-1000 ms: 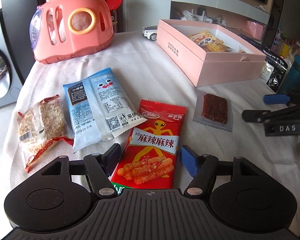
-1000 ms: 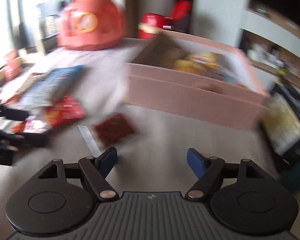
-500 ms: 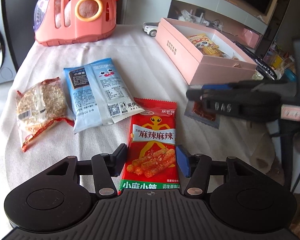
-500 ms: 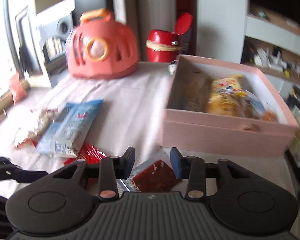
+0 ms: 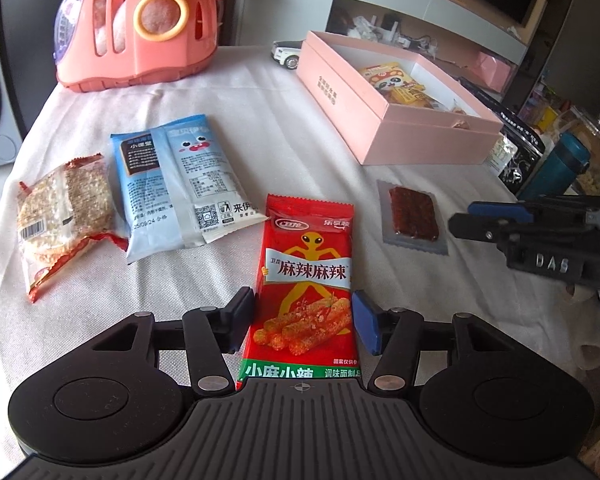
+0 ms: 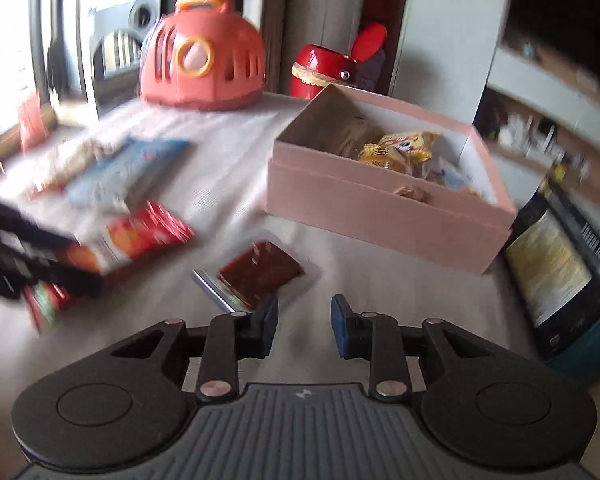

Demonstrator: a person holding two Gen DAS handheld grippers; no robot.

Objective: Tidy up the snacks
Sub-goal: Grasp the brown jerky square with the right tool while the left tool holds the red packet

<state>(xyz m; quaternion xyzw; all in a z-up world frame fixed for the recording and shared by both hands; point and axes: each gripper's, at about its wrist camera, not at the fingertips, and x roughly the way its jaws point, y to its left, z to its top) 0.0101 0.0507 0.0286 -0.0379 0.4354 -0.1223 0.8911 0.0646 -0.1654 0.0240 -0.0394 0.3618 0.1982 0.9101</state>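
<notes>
So the red spicy-strip packet (image 5: pixel 306 272) is sat lengthwise on the white tablecloth (image 5: pixel 280 120), and it's being pinched across its width by the left gripper (image 5: pixel 302 322). The jaws have just been closing, with the packet between them, and both pads are now pressed against its long edges. Grabbing it near the bottom end is probably done so it can be carried flat.

The right gripper (image 6: pixel 305 326) is held just short of the little clear sachet with the dark red slab (image 6: pixel 260 272). Its jaws have just been closing too, but nothing is caught: only a narrow, empty gap is left.

The pink box (image 6: pixel 380 216), already holding some yellow packs, is parked at the far right, so it's presumably where everything gets dropped. The blue packet (image 5: pixel 176 184) and the oat bar (image 5: pixel 64 216) are left untouched on the left.
</notes>
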